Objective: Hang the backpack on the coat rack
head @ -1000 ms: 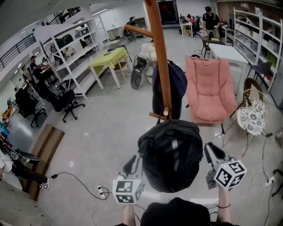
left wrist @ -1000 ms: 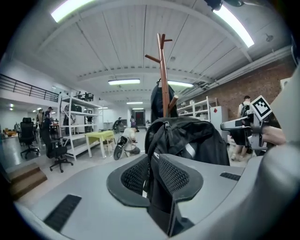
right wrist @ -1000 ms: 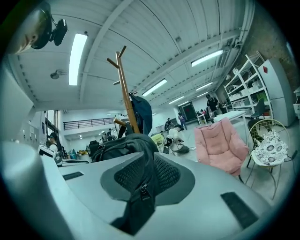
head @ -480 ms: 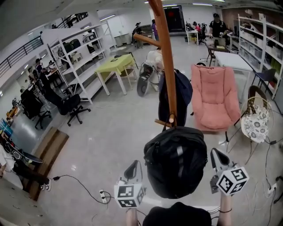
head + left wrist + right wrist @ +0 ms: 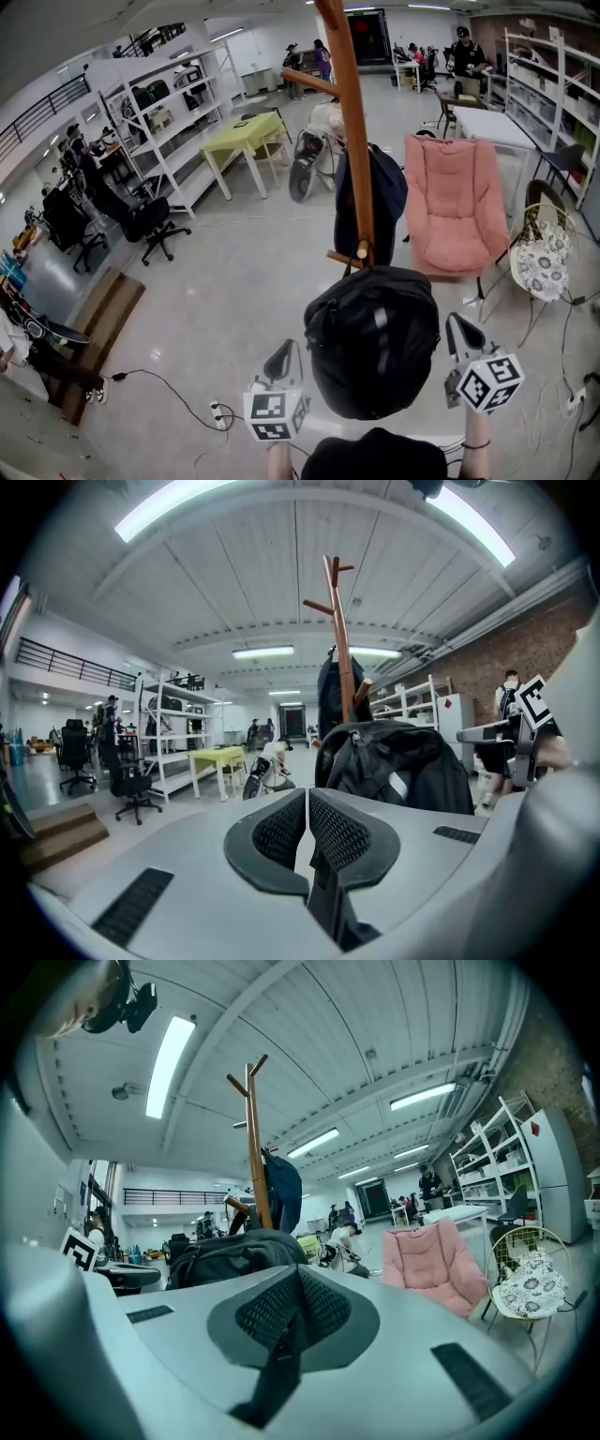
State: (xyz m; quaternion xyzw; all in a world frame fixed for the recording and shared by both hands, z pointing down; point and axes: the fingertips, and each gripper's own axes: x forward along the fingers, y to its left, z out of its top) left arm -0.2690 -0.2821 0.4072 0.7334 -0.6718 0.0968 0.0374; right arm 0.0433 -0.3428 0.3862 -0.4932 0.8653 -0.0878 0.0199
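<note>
The coat rack (image 5: 353, 141) stands upright ahead of the person, a brown wooden pole with a dark jacket (image 5: 380, 183) on its far side. The black backpack (image 5: 373, 342) is on the near side, its long axis vertical. Its top meets the short lower peg (image 5: 345, 254), and it appears to hang from that peg, though the loop itself is too small to confirm.

The backpack lies between the two grippers. It is to the right of the left gripper (image 5: 281, 359) and to the left of the right gripper (image 5: 460, 333), with both beside it and neither touching it. They look about equally near.

Both grippers point roughly level toward the rack. Each gripper's own view shows its jaws pressed together with nothing between them — both empty. In judgement, the hanging is complete and only withdrawal remains.
</note>
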